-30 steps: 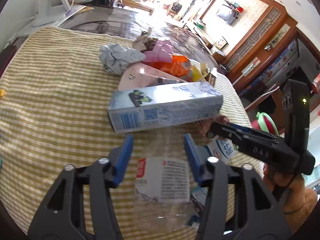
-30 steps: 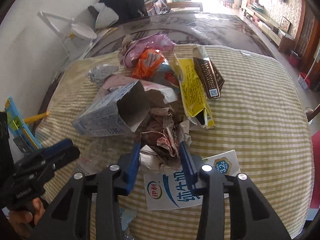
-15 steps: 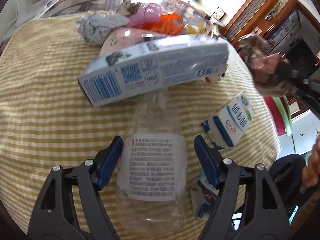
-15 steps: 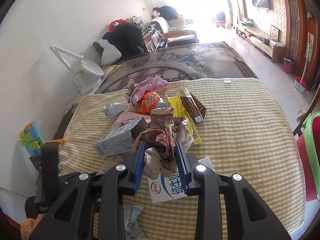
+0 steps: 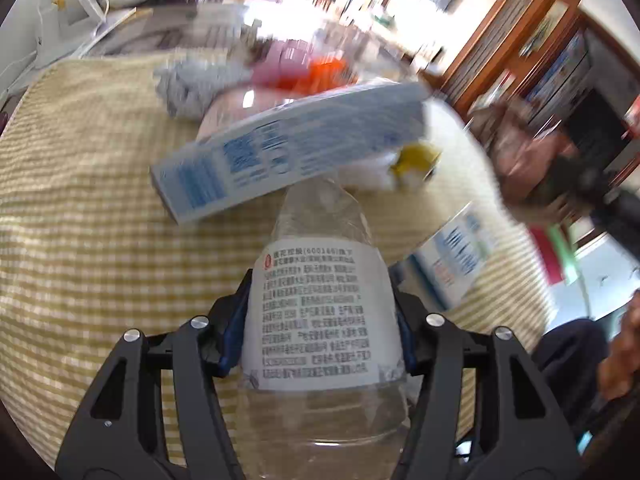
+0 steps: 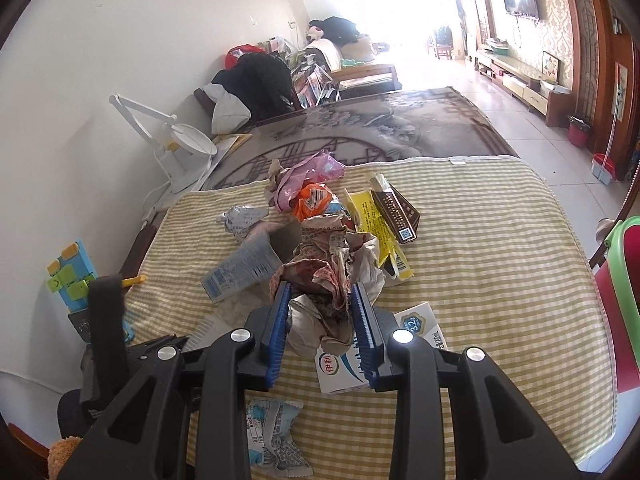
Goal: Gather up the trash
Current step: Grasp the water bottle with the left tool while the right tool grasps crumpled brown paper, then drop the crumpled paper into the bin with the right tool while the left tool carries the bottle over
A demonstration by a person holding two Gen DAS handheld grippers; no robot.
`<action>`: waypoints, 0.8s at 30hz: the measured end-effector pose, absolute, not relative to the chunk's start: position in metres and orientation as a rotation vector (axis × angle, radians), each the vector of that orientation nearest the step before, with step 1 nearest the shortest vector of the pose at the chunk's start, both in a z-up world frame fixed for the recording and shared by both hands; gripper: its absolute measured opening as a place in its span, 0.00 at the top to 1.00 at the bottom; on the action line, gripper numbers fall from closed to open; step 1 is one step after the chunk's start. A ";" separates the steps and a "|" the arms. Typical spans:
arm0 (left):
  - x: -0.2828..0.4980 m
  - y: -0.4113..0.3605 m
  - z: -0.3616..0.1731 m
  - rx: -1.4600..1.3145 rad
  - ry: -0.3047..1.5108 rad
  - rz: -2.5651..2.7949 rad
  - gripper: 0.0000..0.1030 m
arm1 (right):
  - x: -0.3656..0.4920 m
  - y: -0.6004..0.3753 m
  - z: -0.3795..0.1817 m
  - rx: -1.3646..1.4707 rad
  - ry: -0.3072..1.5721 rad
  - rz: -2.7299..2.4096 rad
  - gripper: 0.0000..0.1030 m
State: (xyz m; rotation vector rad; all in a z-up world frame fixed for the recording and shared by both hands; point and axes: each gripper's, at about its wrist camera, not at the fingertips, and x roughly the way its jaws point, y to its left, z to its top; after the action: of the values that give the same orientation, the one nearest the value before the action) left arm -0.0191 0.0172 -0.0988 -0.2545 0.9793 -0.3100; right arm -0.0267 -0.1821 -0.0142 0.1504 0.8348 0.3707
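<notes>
My left gripper (image 5: 320, 320) is shut on a clear plastic bottle (image 5: 320, 304) with a white printed label, neck pointing away, just above the checked tablecloth (image 5: 80, 240). A long blue and white carton (image 5: 280, 148) lies right beyond the bottle's neck. My right gripper (image 6: 322, 312) is shut on a crumpled brownish paper wad (image 6: 324, 272) and holds it above the cloth. A flat milk carton (image 6: 344, 364) lies under the right gripper. The left gripper's body shows at the lower left of the right wrist view (image 6: 104, 344).
A trash pile sits mid-table: pink plastic bag (image 6: 308, 176), orange wrapper (image 6: 314, 200), yellow packet (image 6: 372, 220), dark box (image 6: 396, 212), grey foil wad (image 6: 240, 220). A torn wrapper (image 6: 272, 440) lies near the front edge. A red and green bin (image 6: 624, 300) stands right of the table.
My left gripper closed on the bottle and lifted it slightly. My right gripper raised the paper wad further off the cloth.
</notes>
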 end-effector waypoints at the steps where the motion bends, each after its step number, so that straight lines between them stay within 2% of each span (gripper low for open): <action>1: -0.020 0.020 -0.094 -0.269 0.951 -0.315 0.45 | -0.027 -0.182 -0.014 0.153 0.832 0.368 0.71; 8: -0.029 0.036 -0.076 -0.325 0.832 -0.321 0.45 | -0.033 -0.185 -0.011 0.163 0.820 0.358 0.71; 24: -0.030 0.025 -0.052 -0.351 0.744 -0.373 0.45 | -0.037 -0.199 -0.007 0.203 0.788 0.325 0.70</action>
State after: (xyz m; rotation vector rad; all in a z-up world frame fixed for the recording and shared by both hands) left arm -0.0302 0.0254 -0.0519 -0.3508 0.7444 -0.3732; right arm -0.0366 -0.1993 -0.0071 0.2032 0.7880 0.3251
